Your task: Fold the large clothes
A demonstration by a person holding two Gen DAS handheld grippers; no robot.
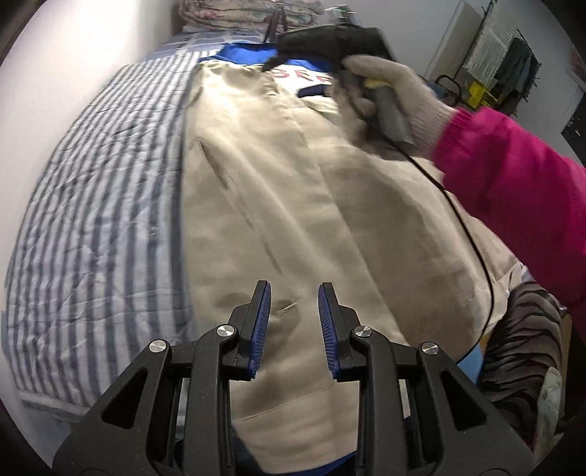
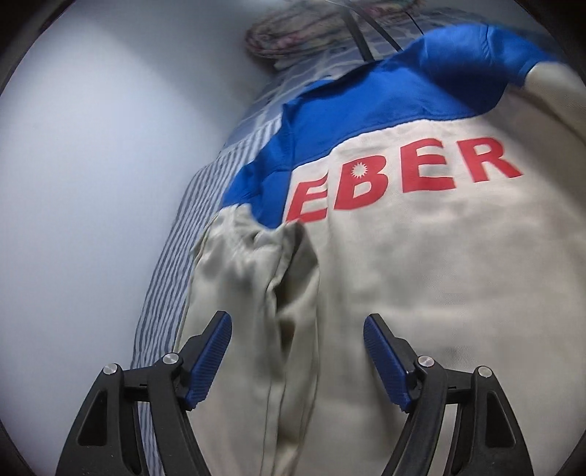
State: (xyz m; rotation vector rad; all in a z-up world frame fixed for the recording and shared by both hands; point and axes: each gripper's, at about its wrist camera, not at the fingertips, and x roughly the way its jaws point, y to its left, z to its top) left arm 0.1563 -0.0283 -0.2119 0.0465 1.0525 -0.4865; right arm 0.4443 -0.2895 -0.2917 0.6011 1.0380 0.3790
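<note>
We have the beige work jacket (image 1: pixel 293 190) lying back-up along the striped bed sheet (image 1: pixel 95 205), its blue yoke (image 2: pixel 366 99) toward the far end by the folded quilts (image 1: pixel 252 14). Our left gripper (image 1: pixel 294 293) hangs over the near hem, jaws narrowly parted and holding nothing. Our right gripper (image 2: pixel 297 327) stands spread above the folded-in sleeve (image 2: pixel 263 278). That sleeve could slide back out, or the black cable (image 1: pixel 472 249) could drag the cloth. A white wall (image 2: pixel 91 183) runs along the bed's left edge.
</note>
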